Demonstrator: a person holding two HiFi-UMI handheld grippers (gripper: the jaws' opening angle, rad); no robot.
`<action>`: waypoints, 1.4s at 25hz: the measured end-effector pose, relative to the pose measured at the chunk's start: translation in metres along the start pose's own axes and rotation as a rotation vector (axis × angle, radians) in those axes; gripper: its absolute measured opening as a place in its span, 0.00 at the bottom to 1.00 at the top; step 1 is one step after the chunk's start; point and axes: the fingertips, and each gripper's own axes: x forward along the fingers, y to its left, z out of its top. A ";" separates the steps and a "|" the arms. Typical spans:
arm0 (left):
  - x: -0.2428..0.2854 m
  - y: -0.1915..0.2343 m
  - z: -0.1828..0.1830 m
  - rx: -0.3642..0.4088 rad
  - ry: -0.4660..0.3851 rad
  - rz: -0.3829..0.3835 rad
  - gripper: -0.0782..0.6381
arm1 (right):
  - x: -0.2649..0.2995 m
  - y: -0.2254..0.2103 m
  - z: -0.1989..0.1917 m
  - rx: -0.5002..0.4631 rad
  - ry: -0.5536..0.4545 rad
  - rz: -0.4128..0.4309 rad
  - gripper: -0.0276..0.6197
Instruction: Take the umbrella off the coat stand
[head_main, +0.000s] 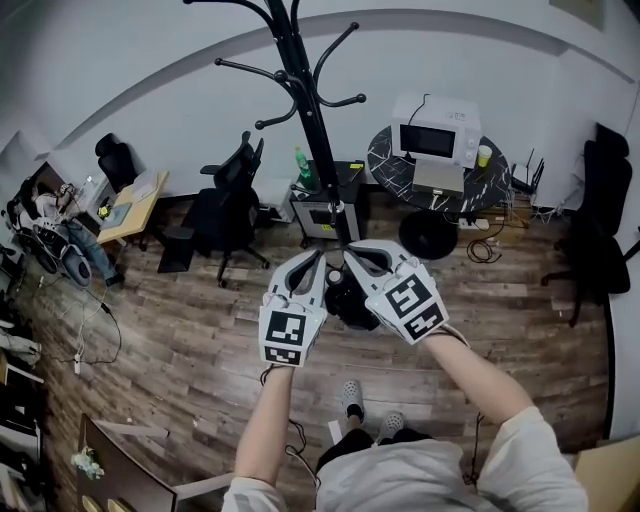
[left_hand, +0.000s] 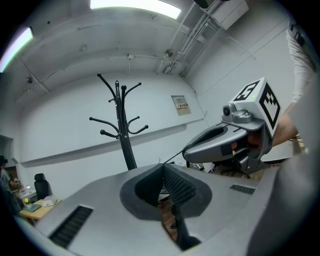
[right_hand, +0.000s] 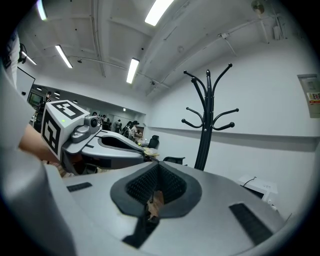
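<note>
Umbrella: I am not making it out clearly in any view, and neither pair of fingers is gripping it
I am holding the left gripper (head_main: 320, 257) and right gripper (head_main: 351, 251) side by side before the coat stand (head_main: 305, 110), both with jaws pressed together on nothing

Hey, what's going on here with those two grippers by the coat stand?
A person holds the left gripper and the right gripper almost tip to tip, both shut, in front of the black coat stand. In both gripper views its hooks are bare. A dark shape lies just under the grippers; whether that is the umbrella can't be told.
</note>
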 end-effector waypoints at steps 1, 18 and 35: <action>0.000 -0.003 -0.003 -0.005 0.003 -0.004 0.14 | -0.002 0.000 -0.004 0.002 0.005 0.000 0.06; 0.002 -0.035 -0.032 -0.079 0.033 -0.042 0.14 | -0.013 0.007 -0.044 0.045 0.056 0.014 0.06; 0.008 -0.035 -0.035 -0.083 0.037 -0.060 0.14 | -0.011 0.005 -0.047 0.021 0.075 0.020 0.06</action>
